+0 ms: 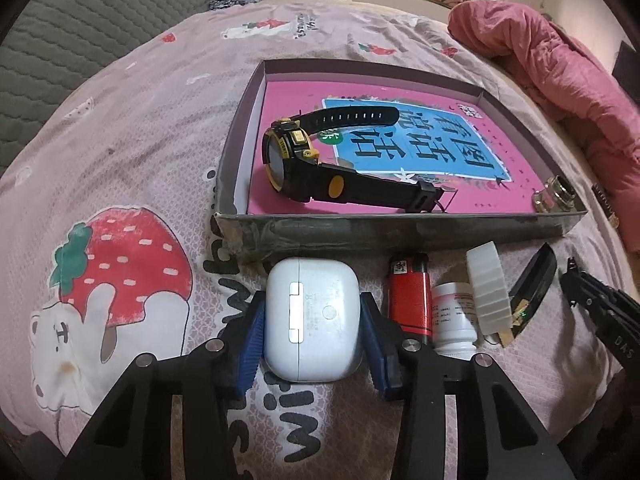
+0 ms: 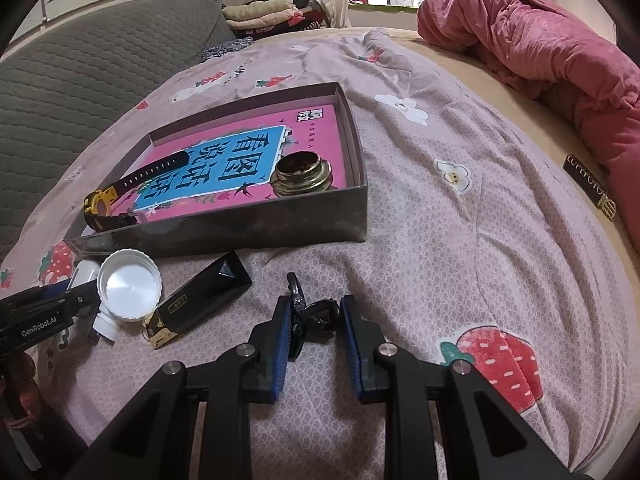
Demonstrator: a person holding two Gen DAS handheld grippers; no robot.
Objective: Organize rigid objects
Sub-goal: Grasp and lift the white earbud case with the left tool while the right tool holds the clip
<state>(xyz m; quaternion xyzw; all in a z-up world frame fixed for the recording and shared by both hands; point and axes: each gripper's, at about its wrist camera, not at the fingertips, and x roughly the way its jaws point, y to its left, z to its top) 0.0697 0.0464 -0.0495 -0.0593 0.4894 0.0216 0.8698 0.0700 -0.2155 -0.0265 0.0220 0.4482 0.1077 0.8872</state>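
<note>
A shallow grey box (image 1: 400, 232) (image 2: 224, 236) lies on the bed, holding a pink book, a black-and-yellow watch (image 1: 304, 160) (image 2: 120, 196) and a brass fitting (image 1: 556, 200) (image 2: 300, 178). My left gripper (image 1: 314, 328) is around a white earbud case (image 1: 316, 320) in front of the box; its blue pads touch both sides. My right gripper (image 2: 316, 320) has a small dark clip-like object (image 2: 316, 312) between its pads; the left pad touches it and the right pad stands just beside it. A red lighter (image 1: 412, 292), white pill bottle (image 1: 452, 316), white cap (image 1: 490, 292) (image 2: 130, 288) and black bar (image 1: 532, 292) (image 2: 204, 300) lie between them.
The bed has a pink strawberry-print sheet (image 2: 460, 240). A red quilt (image 2: 540, 52) is heaped at the far right. A grey headboard cushion (image 2: 80, 80) is on the left, with folded clothes (image 2: 264, 14) behind it.
</note>
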